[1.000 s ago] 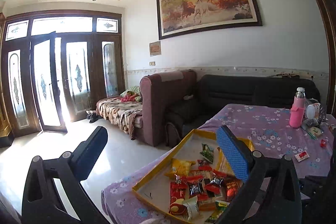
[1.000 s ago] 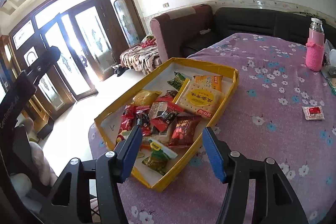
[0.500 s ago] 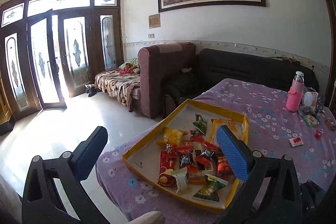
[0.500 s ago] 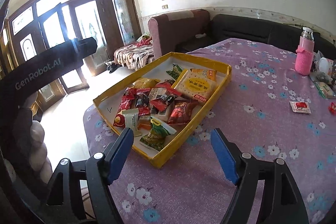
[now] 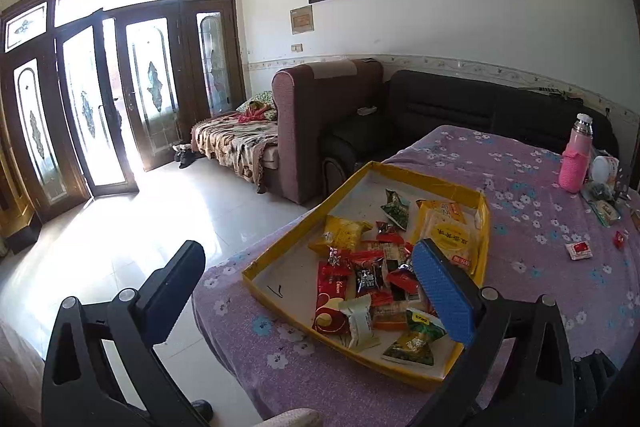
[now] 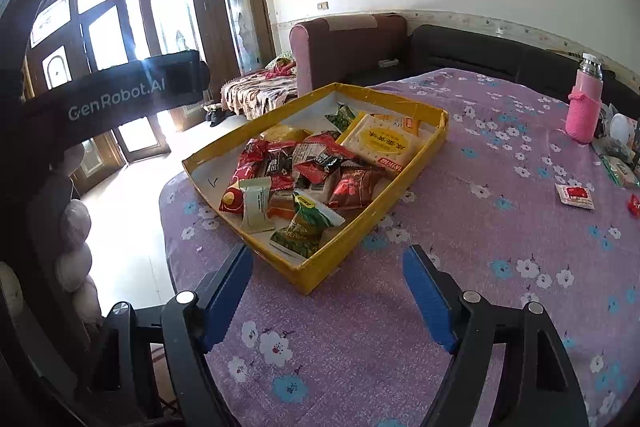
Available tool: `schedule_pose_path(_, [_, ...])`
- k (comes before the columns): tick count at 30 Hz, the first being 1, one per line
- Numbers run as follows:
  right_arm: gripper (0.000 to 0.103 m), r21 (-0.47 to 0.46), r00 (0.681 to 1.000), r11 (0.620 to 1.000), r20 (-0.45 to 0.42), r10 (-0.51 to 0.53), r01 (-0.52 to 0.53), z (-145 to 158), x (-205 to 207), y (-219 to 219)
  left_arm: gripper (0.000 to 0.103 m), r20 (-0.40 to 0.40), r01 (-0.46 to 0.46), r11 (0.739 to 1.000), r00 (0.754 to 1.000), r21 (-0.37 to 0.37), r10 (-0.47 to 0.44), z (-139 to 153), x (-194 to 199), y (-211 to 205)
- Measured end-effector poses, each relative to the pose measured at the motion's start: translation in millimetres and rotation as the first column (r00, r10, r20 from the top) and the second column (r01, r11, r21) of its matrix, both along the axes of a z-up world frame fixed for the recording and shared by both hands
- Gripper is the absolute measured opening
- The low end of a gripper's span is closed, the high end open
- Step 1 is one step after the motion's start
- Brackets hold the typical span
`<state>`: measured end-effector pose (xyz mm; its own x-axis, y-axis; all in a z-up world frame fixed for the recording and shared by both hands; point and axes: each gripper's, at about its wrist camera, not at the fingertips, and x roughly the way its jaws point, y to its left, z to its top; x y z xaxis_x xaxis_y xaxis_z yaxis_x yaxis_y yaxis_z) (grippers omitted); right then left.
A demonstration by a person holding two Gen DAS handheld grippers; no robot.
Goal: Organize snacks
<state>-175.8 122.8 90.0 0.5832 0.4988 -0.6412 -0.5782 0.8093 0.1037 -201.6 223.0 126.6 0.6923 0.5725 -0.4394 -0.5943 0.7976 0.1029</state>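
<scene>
A yellow cardboard tray [image 6: 360, 239] sits on the purple flowered tablecloth, holding several snack packets. Among them are a large yellow cracker pack [image 6: 380, 143], red wrappers [image 6: 256, 155], a white sachet [image 6: 256, 205] and a green packet [image 6: 300, 235]. My right gripper [image 6: 328, 255] hangs open just before the tray's near corner with nothing between its blue pads. My left gripper [image 5: 306, 255] is open wide over the tray's [image 5: 484, 227] left side, its right pad above the packets and gripping nothing. A loose red-and-white sachet [image 6: 574, 195] lies on the cloth to the right.
A pink bottle [image 6: 584, 107] and small clutter [image 6: 620, 163] stand at the table's far right. A small red candy [image 6: 634, 205] lies near the sachet. The table edge drops to a tiled floor on the left; a maroon sofa [image 5: 320, 123] and a black sofa [image 5: 460, 107] stand behind.
The right gripper's jaws have widened and it has drawn back, so the tray's corner now lies ahead of its tips. The left gripper has tipped downward, showing more of the tray.
</scene>
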Motion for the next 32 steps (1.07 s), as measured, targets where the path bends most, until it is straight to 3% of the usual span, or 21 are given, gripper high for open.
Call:
schedule_pose_path(11, [0.080,-0.032,1.000,0.999,-0.009,-0.012,0.012,-14.6,5.9,1.4,0.103,-0.032,-0.019,0.998,0.999,0.056,0.020,-7.6,2.7,-14.2])
schedule_pose_path(32, [0.081,0.009,1.000,1.000,-0.006,0.003,-0.003,-12.8,5.0,-3.1,0.103,-0.039,0.034,0.999,0.999,0.028,-0.032,-6.8,3.1,-15.7])
